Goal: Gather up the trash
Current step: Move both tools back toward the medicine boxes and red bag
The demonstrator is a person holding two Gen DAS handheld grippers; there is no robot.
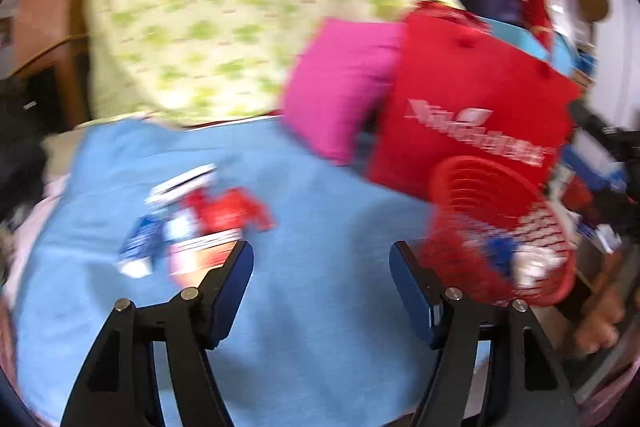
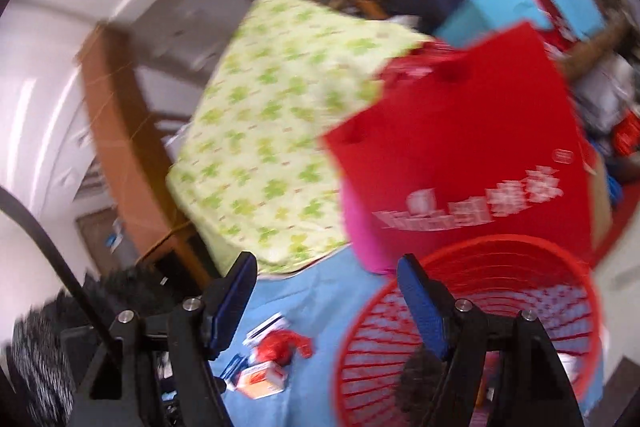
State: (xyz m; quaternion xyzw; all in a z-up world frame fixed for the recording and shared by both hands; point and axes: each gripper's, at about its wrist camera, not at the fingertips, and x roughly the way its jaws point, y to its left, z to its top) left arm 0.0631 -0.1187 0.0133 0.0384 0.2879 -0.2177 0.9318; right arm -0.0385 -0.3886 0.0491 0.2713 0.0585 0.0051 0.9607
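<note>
Left wrist view, my left hand-held gripper [image 1: 322, 283]: jaws stand wide apart, nothing between them, only the blue sheet [image 1: 320, 195] below.
Left wrist view, trash: a blurred heap of wrappers [image 1: 192, 223] lies on the sheet at centre left, just beyond my left finger.
Left wrist view, basket: the red basket [image 1: 500, 227] sits at right, close behind my right finger, with some pieces already inside.
Left wrist view, behind: a pink cushion [image 1: 340, 87], a red bag [image 1: 480, 99] and a green-patterned pillow [image 1: 224, 15] fill the upper frame.
Right wrist view, my right hand-held gripper [image 2: 326, 297]: open as well, holding nothing.
Right wrist view, trash: the wrappers [image 2: 272, 359] show at lower centre, between my fingers; the basket [image 2: 480, 307] fills the lower right.
Risk: both views are smeared, so I judge I could close on the sheet instead of a wrapper.
Risk: a jaw could knock the light basket and tip it.
Risk: crumpled wrappers may slip from a shallow pinch.
</note>
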